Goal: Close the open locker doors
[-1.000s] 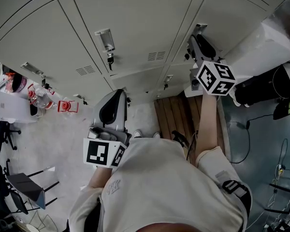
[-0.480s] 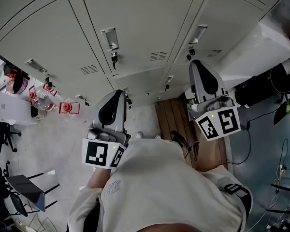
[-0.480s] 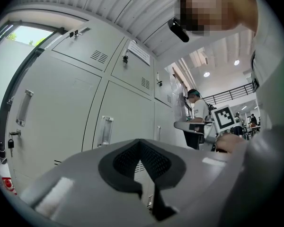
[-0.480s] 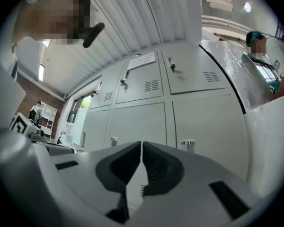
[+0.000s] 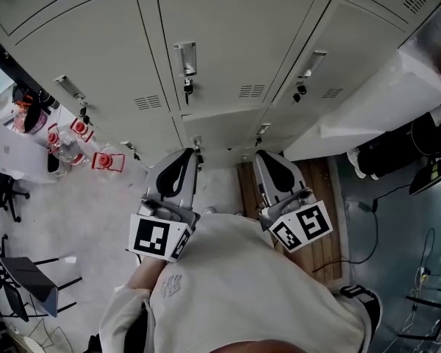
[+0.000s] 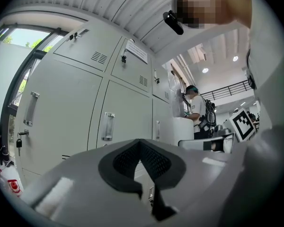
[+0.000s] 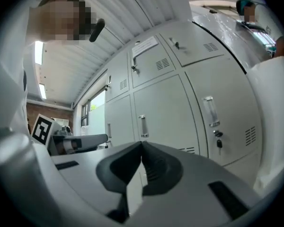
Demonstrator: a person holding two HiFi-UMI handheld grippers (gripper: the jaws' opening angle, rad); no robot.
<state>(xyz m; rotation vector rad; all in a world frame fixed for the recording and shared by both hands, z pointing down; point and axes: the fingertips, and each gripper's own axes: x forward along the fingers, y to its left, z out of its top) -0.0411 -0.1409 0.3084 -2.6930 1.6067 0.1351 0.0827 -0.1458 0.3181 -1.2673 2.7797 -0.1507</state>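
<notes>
The left tongs (image 5: 185,155), low and left of centre in the head view, are pressed together with nothing between them. The right tongs (image 5: 264,157), just to their right, are likewise pressed together and empty. The locker doors (image 5: 220,43) fill the upper frame, all lying flush, apart from both tongs.

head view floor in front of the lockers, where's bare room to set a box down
The widest bare patch is the pale floor between the red-capped bottles, the left hand-held gripper and the black chair. A narrow wooden strip is free beside the right hand-held gripper. The far right is crowded by black bags.
</notes>
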